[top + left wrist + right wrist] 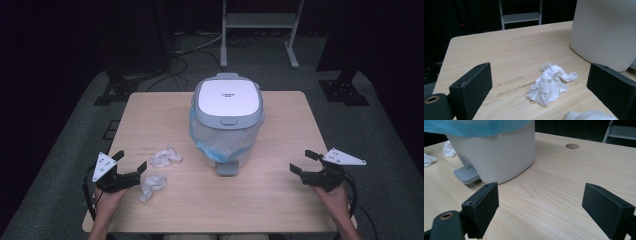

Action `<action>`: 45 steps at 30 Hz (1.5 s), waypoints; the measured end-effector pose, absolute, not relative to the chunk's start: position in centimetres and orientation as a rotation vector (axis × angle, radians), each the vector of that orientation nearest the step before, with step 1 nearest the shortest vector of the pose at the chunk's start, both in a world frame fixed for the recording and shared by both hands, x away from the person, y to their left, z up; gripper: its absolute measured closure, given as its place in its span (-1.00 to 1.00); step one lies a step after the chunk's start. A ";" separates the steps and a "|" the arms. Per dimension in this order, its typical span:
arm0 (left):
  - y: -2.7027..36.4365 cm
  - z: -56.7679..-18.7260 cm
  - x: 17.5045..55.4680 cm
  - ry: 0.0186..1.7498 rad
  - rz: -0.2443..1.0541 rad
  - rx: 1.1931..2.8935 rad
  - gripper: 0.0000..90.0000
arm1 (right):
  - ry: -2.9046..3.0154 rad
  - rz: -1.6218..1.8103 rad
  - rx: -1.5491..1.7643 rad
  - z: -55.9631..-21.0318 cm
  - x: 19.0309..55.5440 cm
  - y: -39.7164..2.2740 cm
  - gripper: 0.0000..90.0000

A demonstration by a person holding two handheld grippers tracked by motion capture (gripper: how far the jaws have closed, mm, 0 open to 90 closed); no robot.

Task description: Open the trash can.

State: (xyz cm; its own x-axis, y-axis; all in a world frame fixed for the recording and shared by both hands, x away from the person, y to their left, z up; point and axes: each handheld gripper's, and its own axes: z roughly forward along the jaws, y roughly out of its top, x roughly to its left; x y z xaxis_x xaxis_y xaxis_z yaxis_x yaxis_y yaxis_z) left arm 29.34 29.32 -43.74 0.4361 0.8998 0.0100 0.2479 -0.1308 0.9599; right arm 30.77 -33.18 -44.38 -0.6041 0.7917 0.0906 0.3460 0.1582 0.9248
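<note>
A white pedal bin [227, 120] with its lid down and a blue liner [197, 132] stands mid-table, its grey pedal [227, 169] facing me. Two crumpled white tissues lie left of it, one [165, 157] farther off and one [151, 186] nearer the front edge. My left gripper [131, 161] is open just left of the tissues, holding nothing. In the left gripper view the farther tissue [551, 83] lies ahead between the jaws, apart from them. My right gripper [301, 161] is open over bare table right of the bin [499, 152], also holding nothing.
The wooden table [280, 200] has a round cable hole [572, 146] at its far right. A grey metal stand [260, 20] and cables [175, 65] sit on the floor behind the table. Black stand bases [345, 90] flank the far corners.
</note>
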 end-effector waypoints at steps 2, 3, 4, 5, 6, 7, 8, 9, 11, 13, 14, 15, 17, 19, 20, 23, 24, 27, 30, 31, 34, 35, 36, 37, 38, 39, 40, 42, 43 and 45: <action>29.3 -43.7 29.3 1.020 0.777 1.639 -0.88 | 2.025 1.431 1.063 -44.3 30.8 -33.1 -0.72; 29.4 -43.7 29.3 1.019 0.780 1.644 -0.88 | 2.031 1.427 1.064 -44.3 30.9 -33.0 -0.72; 29.3 -43.7 29.2 1.020 0.782 1.645 -0.88 | 2.041 1.428 1.065 -44.2 31.0 -33.0 -0.72; 29.3 -43.7 29.2 1.020 0.782 1.645 -0.88 | 2.041 1.428 1.065 -44.2 31.0 -33.0 -0.72; 29.3 -43.7 29.1 1.018 0.787 1.647 -0.88 | 2.049 1.430 1.053 -44.0 31.1 -32.7 -0.72; 29.3 -43.7 29.1 1.018 0.788 1.648 -0.88 | 2.055 1.426 1.048 -43.9 31.2 -32.6 -0.72; 29.4 -43.7 29.0 1.017 0.790 1.650 -0.88 | 2.062 1.428 1.038 -43.8 31.2 -32.4 -0.71; 29.4 -43.7 29.0 1.018 0.790 1.651 -0.88 | 2.069 1.431 1.025 -43.6 31.2 -32.3 -0.71; 29.4 -43.6 29.0 1.019 0.791 1.651 -0.88 | 2.082 1.430 1.015 -43.5 31.3 -32.0 -0.71; 29.4 -43.6 29.0 1.020 0.789 1.651 -0.88 | 2.117 1.422 0.970 -43.1 31.3 -31.0 -0.70; 29.4 -43.7 29.0 1.019 0.788 1.652 -0.88 | 2.138 1.417 0.956 -42.9 31.3 -30.6 -0.69; 29.3 -43.7 29.0 1.017 0.787 1.652 -0.88 | 2.151 1.417 0.937 -42.6 31.3 -30.2 -0.67; 29.3 -43.7 28.9 1.011 0.786 1.649 -0.88 | 2.169 1.430 0.892 -42.2 31.2 -29.3 -0.63; 29.3 -43.6 28.9 1.009 0.785 1.649 -0.88 | 2.203 1.437 0.852 -41.9 31.2 -28.4 -0.57; 29.3 -43.6 28.9 1.009 0.785 1.649 -0.88 | 2.203 1.437 0.852 -41.9 31.2 -28.4 -0.57; 29.3 -43.6 29.0 1.006 0.784 1.645 -0.88 | 2.266 1.452 0.788 -41.3 31.2 -26.4 -0.49; 29.3 -43.6 29.1 1.003 0.782 1.645 -0.88 | 2.273 1.458 0.777 -41.3 31.3 -26.0 -0.46; 29.3 -43.7 29.2 1.000 0.779 1.648 -0.88 | 2.324 1.466 0.731 -41.1 31.3 -24.7 -0.30; 29.2 -43.7 29.3 0.995 0.777 1.651 -0.88 | 2.382 1.467 0.676 -40.9 31.3 -23.2 -0.06; 29.2 -43.7 29.3 0.992 0.778 1.651 -0.88 | 2.391 1.470 0.662 -40.9 31.3 -22.9 -0.01; 29.1 -43.7 29.3 0.991 0.777 1.655 -0.88 | 2.434 1.482 0.617 -40.8 31.5 -21.6 0.19; 29.1 -43.7 29.3 0.990 0.777 1.657 -0.88 | 2.450 1.480 0.601 -40.8 31.5 -21.1 0.28; 29.1 -43.7 29.3 0.988 0.777 1.657 -0.88 | 2.462 1.474 0.580 -40.8 31.6 -20.7 0.32; 29.1 -43.7 29.3 0.988 0.777 1.656 -0.88 | 2.478 1.463 0.569 -40.9 31.7 -20.2 0.37; 29.1 -43.7 29.3 0.987 0.778 1.656 -0.88 | 2.493 1.454 0.558 -40.9 31.8 -19.8 0.42; 29.1 -43.7 29.3 0.987 0.778 1.656 -0.88 | 2.493 1.454 0.558 -40.9 31.8 -19.8 0.42; 29.1 -43.6 29.3 0.987 0.779 1.657 -0.88 | 2.513 1.445 0.537 -41.0 32.1 -19.0 0.50; 29.1 -43.6 29.3 0.986 0.780 1.656 -0.88 | 2.526 1.435 0.529 -41.1 32.3 -18.4 0.56; 29.1 -43.6 29.3 0.988 0.780 1.657 -0.88 | 2.532 1.431 0.524 -41.2 32.4 -18.2 0.59; 29.1 -43.6 29.3 0.988 0.778 1.660 -0.88 | 2.545 1.418 0.529 -41.4 32.6 -17.7 0.66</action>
